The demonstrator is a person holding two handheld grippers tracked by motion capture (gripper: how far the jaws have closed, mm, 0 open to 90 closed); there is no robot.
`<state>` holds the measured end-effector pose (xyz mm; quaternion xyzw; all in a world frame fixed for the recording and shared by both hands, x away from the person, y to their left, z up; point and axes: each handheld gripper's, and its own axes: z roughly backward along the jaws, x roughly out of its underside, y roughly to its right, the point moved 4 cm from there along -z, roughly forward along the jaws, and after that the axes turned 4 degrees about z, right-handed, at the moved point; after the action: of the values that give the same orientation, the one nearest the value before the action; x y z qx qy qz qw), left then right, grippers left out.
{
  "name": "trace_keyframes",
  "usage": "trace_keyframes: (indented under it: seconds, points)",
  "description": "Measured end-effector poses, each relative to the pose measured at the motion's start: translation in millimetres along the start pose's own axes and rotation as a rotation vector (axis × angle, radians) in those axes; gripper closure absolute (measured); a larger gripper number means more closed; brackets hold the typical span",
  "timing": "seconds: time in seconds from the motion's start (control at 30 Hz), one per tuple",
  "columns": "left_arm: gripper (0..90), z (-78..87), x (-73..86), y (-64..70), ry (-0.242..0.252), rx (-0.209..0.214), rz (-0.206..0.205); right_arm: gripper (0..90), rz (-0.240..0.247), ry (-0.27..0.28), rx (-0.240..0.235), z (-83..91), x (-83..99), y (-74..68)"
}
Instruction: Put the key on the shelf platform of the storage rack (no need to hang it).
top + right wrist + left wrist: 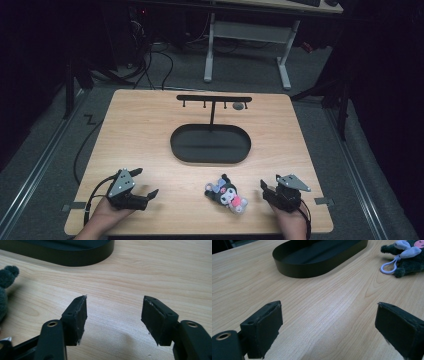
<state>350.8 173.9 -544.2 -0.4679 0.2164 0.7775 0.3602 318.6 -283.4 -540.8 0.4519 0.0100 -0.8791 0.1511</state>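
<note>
The plush keychain toy [226, 193] lies near the table's [145, 130] near edge between both grippers, long axis running far-left to near-right; the oval black tray [210, 144] beyond sits empty; left gripper [148, 183] and right gripper [263, 187] jaws apart

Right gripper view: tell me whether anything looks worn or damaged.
The right gripper's pads look worn: the left one has a frayed, pale top edge and whitish scuffs along its face. The table looks unmarked.

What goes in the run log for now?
left gripper: open, empty | right gripper: open, empty | plush: on table, between both | tray: empty
</note>
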Motion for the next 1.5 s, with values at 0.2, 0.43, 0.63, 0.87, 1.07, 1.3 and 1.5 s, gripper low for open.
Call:
trace_keyframes:
  seconds: [0.2,0.43,0.63,0.87,1.07,1.3,1.5]
  points:
    - [8.4,-0.3,-0.1,0.1,-0.001,0.003,-0.002,35.1,0.009,0.016,0.007,1.9,-1.8,-1.0]
    - [8.5,-0.4,-0.2,0.5,-0.003,0.006,-0.005,34.6,0.014,0.017,0.008,2.5,-1.6,-2.1]
    - [8.6,-0.5,-0.1,0.5,-0.005,0.007,-0.006,34.3,0.016,0.016,0.001,1.6,-0.9,-2.0]
    - [8.6,-0.6,0.0,0.8,-0.006,0.009,-0.008,33.5,0.02,0.006,-0.01,0.9,-0.4,-3.0]
    - [8.7,-0.6,0.0,0.9,-0.005,0.01,-0.009,33.3,0.025,-0.005,-0.013,-0.1,0.2,-4.9]
    - [8.7,-0.7,0.1,1.1,-0.005,0.009,-0.01,29.8,0.014,-0.007,-0.029,-0.2,-0.8,-6.0]
    - [8.7,-0.8,0.0,1.1,-0.005,0.01,-0.009,24.8,0.013,-0.047,-0.033,1.1,-3.2,-9.5]
